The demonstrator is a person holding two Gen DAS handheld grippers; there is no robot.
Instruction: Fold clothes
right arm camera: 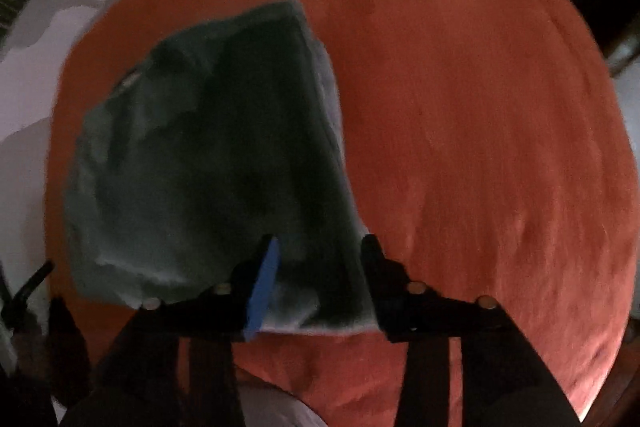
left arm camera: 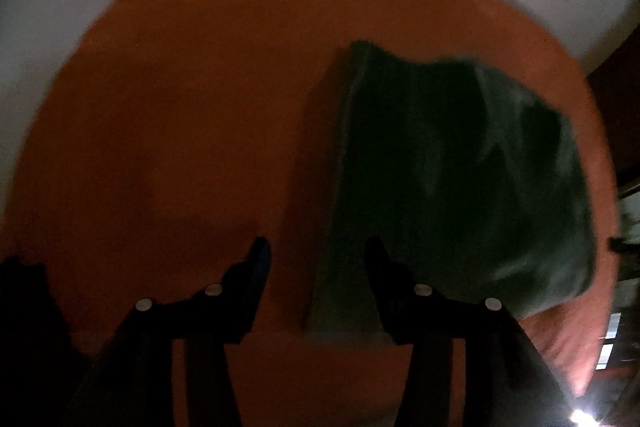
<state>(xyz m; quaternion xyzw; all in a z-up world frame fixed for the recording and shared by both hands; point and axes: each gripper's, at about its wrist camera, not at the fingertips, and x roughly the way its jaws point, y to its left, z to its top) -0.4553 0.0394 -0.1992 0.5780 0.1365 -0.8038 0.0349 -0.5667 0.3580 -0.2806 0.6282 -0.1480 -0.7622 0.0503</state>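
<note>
The left tongs [left arm camera: 316,255] stood apart, empty, with the green cloth [left arm camera: 452,179] lying ahead and right on the orange cover [left arm camera: 200,107]. The right tongs [right arm camera: 320,255] gaped over the cloth's [right arm camera: 208,163] near edge.

No text, label, brand, number or sign can be read in either view; both are dim and blurred.

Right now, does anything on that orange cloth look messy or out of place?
Only a little. The dark green garment lies in a lopsided, rumpled fold on the orange cloth, its edges uneven and a paler layer showing along one side. Both claws, left and right, are open and hold nothing. Nothing looks spilled or torn.
</note>
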